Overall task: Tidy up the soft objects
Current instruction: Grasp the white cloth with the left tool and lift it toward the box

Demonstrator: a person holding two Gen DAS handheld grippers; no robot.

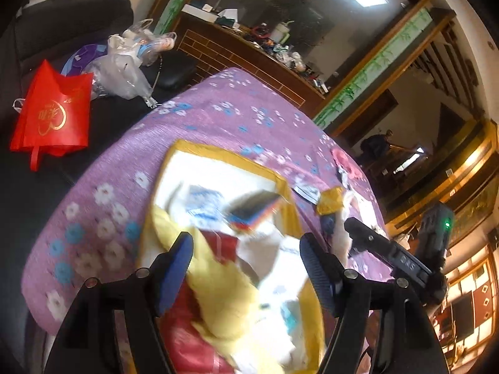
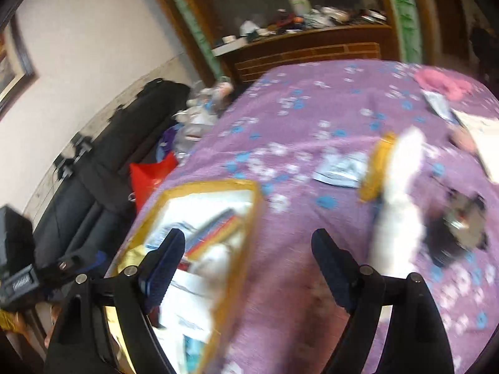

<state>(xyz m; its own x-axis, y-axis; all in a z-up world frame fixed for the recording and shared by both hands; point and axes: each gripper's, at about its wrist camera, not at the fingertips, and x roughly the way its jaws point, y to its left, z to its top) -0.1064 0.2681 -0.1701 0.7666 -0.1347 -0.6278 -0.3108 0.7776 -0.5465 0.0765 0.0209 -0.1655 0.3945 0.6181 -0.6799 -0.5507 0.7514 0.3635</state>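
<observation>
A yellow-rimmed box [image 1: 282, 184] sits on the purple floral cloth and holds packets, a red item and a yellow soft cloth [image 1: 224, 283]. My left gripper [image 1: 246, 268] is open just above the box, with the yellow cloth between its fingers. The right gripper [image 1: 358, 230] shows at the right of that view, beside a white soft toy [image 1: 341, 237]. In the right wrist view my right gripper [image 2: 246, 255] is open and empty above the cloth, between the box [image 2: 255, 187] and a blurred white and yellow soft toy [image 2: 399, 193].
A pink soft item [image 2: 443, 81], a flat packet [image 2: 340, 168], a dark object [image 2: 458, 227] and papers [image 2: 480, 137] lie on the purple cloth [image 2: 312, 109]. A red bag [image 1: 53, 112] and plastic bags [image 1: 124, 71] lie on the black sofa at the left. A cluttered wooden shelf stands behind.
</observation>
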